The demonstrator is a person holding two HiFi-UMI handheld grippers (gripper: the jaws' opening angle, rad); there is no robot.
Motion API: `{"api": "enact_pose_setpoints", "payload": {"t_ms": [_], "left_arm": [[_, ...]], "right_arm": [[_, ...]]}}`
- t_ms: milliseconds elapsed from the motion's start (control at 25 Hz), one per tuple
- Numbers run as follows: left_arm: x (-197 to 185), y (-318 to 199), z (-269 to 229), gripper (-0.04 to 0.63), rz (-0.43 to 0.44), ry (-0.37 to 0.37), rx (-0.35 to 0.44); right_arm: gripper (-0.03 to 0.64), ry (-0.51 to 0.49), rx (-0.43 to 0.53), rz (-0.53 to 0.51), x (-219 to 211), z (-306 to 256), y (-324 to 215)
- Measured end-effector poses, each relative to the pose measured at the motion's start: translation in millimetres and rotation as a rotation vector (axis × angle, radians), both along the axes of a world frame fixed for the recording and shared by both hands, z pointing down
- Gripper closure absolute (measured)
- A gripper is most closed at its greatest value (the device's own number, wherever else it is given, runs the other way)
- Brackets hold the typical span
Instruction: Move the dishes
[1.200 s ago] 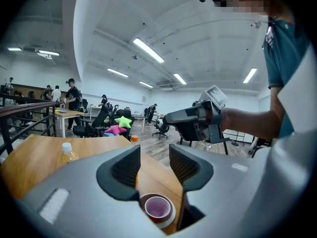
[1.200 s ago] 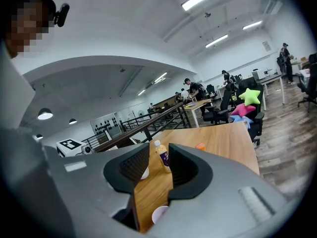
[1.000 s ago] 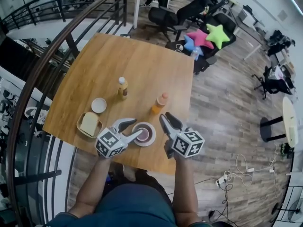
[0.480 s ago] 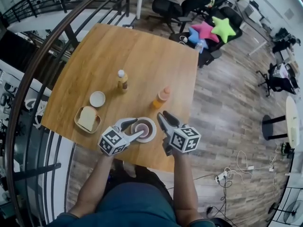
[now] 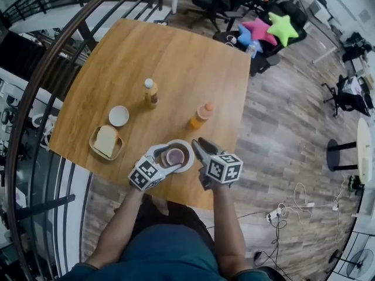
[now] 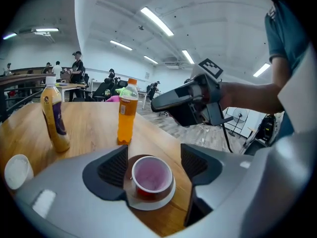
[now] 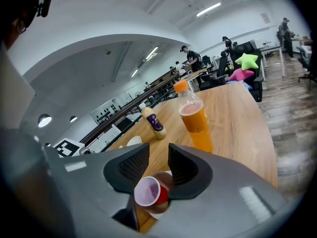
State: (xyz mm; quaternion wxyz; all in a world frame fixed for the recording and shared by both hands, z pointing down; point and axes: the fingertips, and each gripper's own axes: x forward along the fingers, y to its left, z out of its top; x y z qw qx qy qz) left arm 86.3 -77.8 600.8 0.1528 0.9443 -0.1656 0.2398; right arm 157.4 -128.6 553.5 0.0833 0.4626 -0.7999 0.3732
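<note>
A red cup with a pale pink inside stands on a white saucer near the table's front edge. My left gripper is open, one jaw on each side of the cup, with small gaps showing. In the left gripper view the cup sits on the saucer between the pads of the left gripper. My right gripper hovers just right of the saucer. In the right gripper view the right gripper shows only a narrow gap with nothing in it, and the cup lies below the jaws.
On the wooden table stand an orange drink bottle, a yellow sauce bottle, a small white bowl and a plate with toast. A dark railing runs along the table's left side. Office chairs stand beyond the far edge.
My left gripper has moved forward and right, from beside the saucer to straddling the cup. The right gripper has barely moved.
</note>
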Motion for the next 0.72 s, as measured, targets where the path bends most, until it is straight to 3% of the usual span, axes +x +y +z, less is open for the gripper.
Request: {"api": "enact_pose_setpoints", "payload": {"t_ms": [400,720], "left_arm": [[14,6,47,0.177,0.044,-0.153,0.028],[16,6,73,0.178,0.058,-0.216,0.033]], "right_arm": [[0.514,0.006,-0.113,-0.047,-8,59,3],[0.514,0.031,-0.194,-0.113,-17,100,4]]}}
